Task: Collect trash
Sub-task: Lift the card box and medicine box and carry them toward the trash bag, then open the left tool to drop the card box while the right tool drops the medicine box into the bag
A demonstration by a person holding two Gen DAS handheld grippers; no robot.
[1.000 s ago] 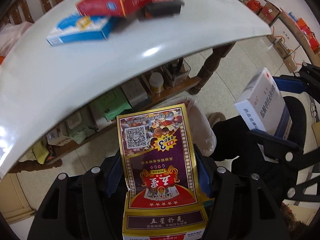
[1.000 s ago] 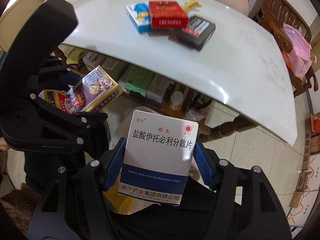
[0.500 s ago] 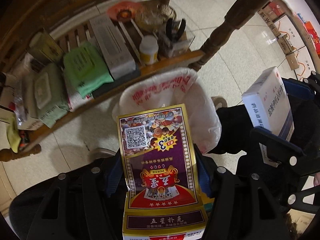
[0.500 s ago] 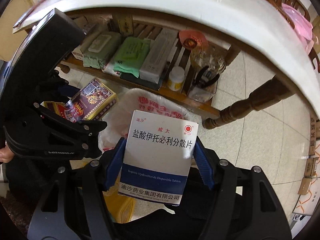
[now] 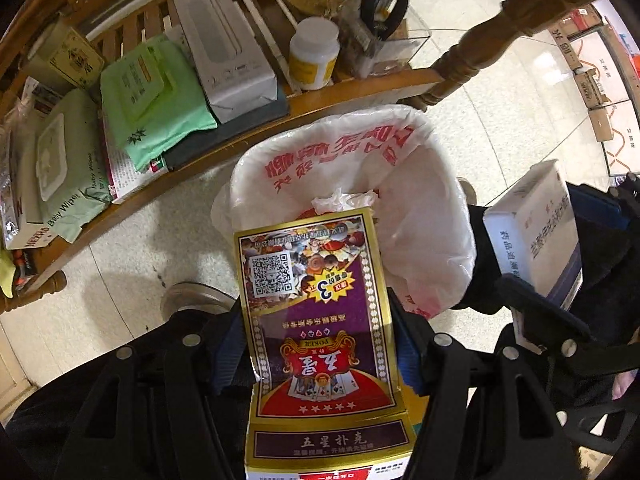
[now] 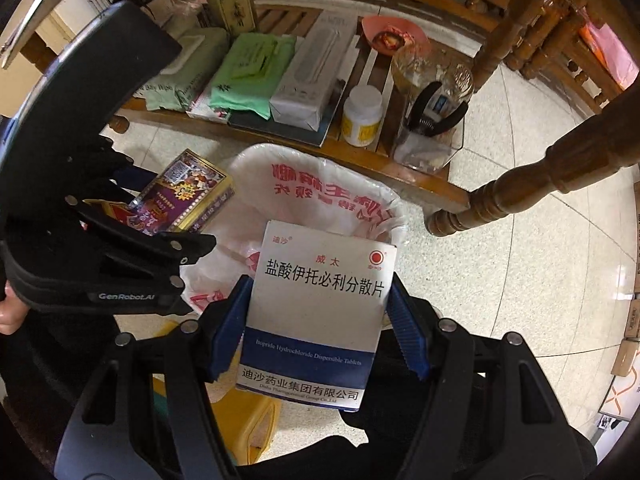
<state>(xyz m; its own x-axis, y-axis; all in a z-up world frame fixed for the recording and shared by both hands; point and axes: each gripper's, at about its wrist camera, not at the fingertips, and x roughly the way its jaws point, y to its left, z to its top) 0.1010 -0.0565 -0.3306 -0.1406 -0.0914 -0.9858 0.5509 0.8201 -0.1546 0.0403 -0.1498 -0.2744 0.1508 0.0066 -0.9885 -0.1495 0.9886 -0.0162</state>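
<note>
My left gripper point(image 5: 318, 332) is shut on a gold and purple poker card box point(image 5: 316, 312), held just above the near rim of a bin lined with a white bag with red print point(image 5: 424, 208). My right gripper point(image 6: 318, 316) is shut on a white and blue medicine box point(image 6: 320, 304), which hangs over the same bin point(image 6: 320, 184). The left gripper with the card box point(image 6: 188, 196) shows at the left of the right wrist view. At the right of the left wrist view sits the medicine box point(image 5: 532, 232).
Behind the bin runs a low wooden shelf point(image 5: 360, 88) with wipes packs point(image 5: 156, 96), a grey box point(image 5: 224, 48), a white pill bottle point(image 5: 314, 54) and a clear holder with pliers point(image 6: 432, 120). A turned table leg point(image 6: 520, 188) stands at the right. A yellow object point(image 6: 248, 420) lies on the tiled floor.
Both grippers have come down from above the white tabletop to below it, close over the lined bin. Each keeps its box.
</note>
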